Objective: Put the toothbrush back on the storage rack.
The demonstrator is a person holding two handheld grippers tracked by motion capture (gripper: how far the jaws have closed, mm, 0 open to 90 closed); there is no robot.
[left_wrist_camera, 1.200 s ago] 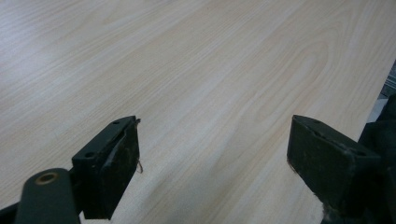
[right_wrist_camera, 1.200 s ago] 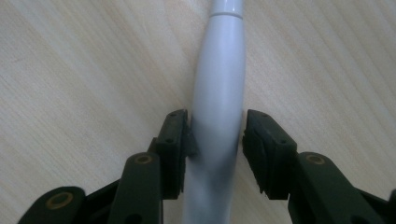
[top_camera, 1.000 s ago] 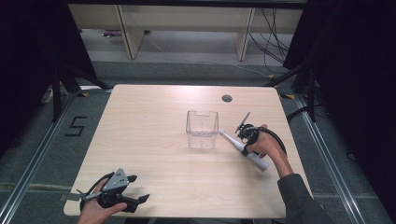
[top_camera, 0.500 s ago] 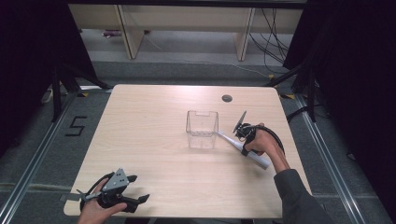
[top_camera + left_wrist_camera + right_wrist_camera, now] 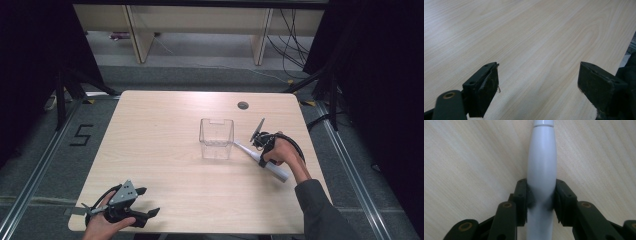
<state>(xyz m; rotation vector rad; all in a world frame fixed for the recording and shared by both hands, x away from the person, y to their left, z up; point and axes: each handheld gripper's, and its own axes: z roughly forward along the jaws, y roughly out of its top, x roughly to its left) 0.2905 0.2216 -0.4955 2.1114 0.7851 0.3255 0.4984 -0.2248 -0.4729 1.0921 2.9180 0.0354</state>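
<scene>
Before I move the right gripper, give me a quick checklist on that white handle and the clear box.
1. Right gripper closed on the white handle: ok, both pads press its sides; the jaws have just been closing.
2. Handle centred between the pads: ok.
3. Clear box upright on the table: ok.
4. Handle's thin tip beside the box: ok; whether it touches the wall, cannot tell.
5. Handle lifted off the table: cannot tell.
6. Left gripper open, far from the box: ok.

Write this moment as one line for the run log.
right gripper: shut on white handle | handle tip: beside clear container | left gripper: open, nothing between fingers, near table edge
</scene>
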